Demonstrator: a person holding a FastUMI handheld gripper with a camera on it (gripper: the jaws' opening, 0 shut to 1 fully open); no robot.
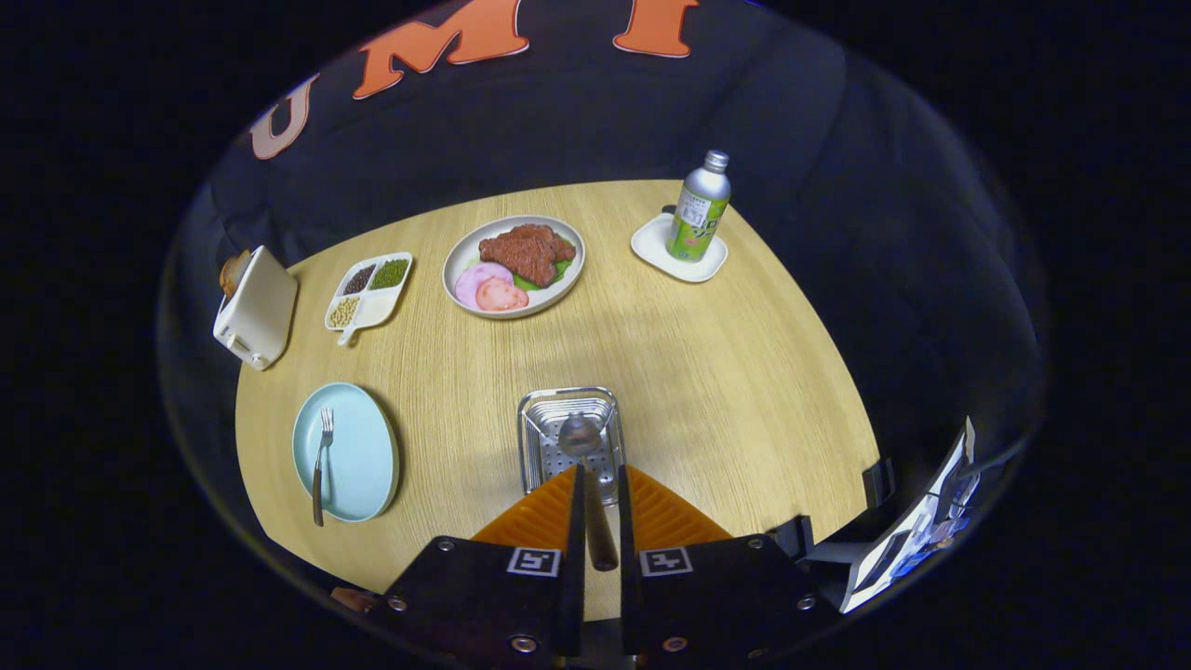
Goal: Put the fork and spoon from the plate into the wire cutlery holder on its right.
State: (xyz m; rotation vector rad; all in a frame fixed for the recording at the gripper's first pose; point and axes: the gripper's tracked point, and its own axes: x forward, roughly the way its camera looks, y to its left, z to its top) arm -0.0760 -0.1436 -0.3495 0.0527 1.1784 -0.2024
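- Gripper view, starting at the far left of the round light-wood table [726,391]: a white boxy toaster [256,307] stands near the table's edge with a slice of browned bread poking from its top, well clear of the work.
- Just beside it lies a white divided dish [369,290] with dark, green and pale beans in its three compartments.
- Nearer the gripper, the pale blue round plate [358,465] carries the metal fork with a dark handle [321,462], tines pointing away; this one is not yet moved.
- Further back sits a white round plate of brown meat and pink slices [514,265].
- Between and just ahead of the fingers, the silver wire cutlery holder [569,437] stands on the table; the metal spoon with a dark handle [584,465] hangs with its bowl above the holder's mouth.
- The gripper [595,507] is clamped on the spoon's handle, both fingers pressing it, bowl pointing forward.
- My judgement: the step in hand is dropping the spoon in. Tip the bowl down further so it is well inside the rim, then release only once it is inside, or the handle may catch the wire edge and tip out.
- Right of all this, a silver bottle with a green label [698,209] stands upright on a white square coaster [679,249]; its print is too small to read.
- The square markers on the finger bases carry patterns, no legible words.
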